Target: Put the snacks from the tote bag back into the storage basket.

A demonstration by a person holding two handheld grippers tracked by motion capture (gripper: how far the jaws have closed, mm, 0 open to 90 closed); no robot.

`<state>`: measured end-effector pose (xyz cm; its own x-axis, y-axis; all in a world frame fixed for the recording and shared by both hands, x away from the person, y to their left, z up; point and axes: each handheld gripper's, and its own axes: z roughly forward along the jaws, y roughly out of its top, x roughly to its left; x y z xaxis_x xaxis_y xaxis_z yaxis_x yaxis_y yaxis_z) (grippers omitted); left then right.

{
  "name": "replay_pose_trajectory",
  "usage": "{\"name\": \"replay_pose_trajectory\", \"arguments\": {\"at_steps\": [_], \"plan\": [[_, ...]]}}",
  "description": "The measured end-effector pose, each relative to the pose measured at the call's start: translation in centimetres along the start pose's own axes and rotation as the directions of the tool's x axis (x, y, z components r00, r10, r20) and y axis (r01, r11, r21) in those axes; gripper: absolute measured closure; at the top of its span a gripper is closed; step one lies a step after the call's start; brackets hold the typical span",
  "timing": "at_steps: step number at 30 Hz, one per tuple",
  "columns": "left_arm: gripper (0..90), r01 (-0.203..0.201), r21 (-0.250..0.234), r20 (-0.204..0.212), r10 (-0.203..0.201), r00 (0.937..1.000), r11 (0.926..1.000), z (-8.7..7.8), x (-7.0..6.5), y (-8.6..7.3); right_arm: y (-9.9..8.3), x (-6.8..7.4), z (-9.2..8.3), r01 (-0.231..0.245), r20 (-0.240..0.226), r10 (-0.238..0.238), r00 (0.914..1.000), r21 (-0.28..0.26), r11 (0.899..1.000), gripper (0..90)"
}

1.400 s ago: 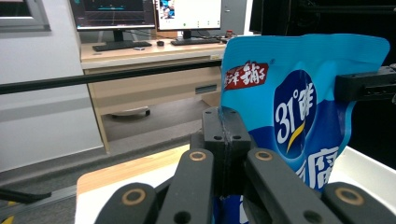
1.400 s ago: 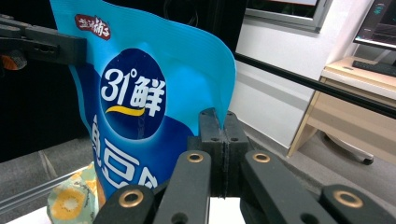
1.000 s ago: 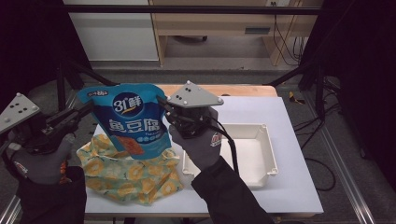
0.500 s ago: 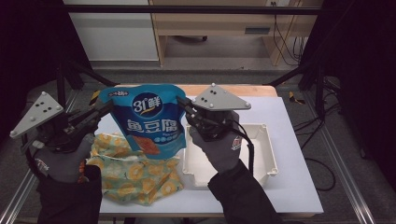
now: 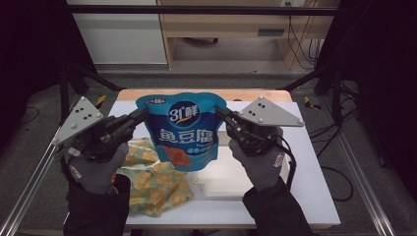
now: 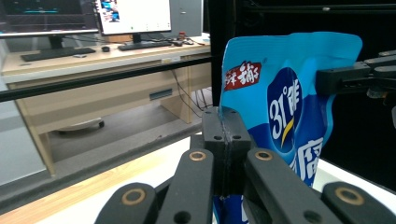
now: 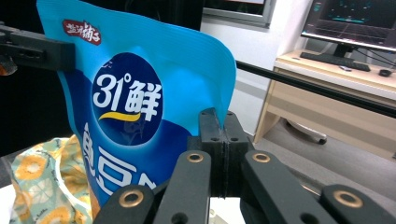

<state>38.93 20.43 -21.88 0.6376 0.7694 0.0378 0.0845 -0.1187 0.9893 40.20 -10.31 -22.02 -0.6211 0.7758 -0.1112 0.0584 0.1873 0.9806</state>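
Glossy blue pouch (image 5: 184, 129) hangs upright, its upper corners pinched by left gripper (image 5: 142, 113) and right gripper (image 5: 219, 111) fingers.

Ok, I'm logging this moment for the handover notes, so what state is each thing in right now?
Blue snack bag: upright, lifted above the table, held by both side edges.
Left tool: shut on the bag's left edge.
Right tool: shut on the bag's right edge.
Patterned cloth bag: lying crumpled on the table.
White tray: resting on the table, contents not visible.
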Motion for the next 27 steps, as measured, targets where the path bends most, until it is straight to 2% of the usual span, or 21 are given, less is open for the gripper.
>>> {"name": "replay_pose_trajectory", "arguments": {"at_steps": [9,12,18,19,27], "plan": [[90.0,-0.01,0.016,0.039,0.01,0.9992,0.9998,1.8,-1.4,-0.2,-1.2,-1.4,-1.7,-0.013,0.031,0.013,0.9994,0.005,1.0,90.0],[90.0,-0.027,0.013,0.046,0.027,0.9986,0.9995,2.6,-2.1,-0.3,-1.7,-2.1,-2.4,-0.022,0.045,0.021,0.9988,0.007,1.0,90.0],[90.0,-0.025,0.02,0.065,0.024,0.9976,0.9995,3.7,-2.7,-0.5,-2.3,-2.9,-3.3,-0.033,0.066,0.032,0.9973,0.016,0.999,90.0],[90.0,-0.016,0.03,0.073,0.013,0.9972,0.9994,3.8,-2.9,-0.6,-2.3,-2.9,-3.3,-0.033,0.066,0.032,0.9973,0.016,0.999,90.0],[90.0,-0.022,0.035,0.091,0.019,0.9957,0.9992,4.9,-3.7,-0.9,-3.1,-3.7,-4.1,-0.043,0.085,0.041,0.9955,0.023,0.999,90.0]]}}
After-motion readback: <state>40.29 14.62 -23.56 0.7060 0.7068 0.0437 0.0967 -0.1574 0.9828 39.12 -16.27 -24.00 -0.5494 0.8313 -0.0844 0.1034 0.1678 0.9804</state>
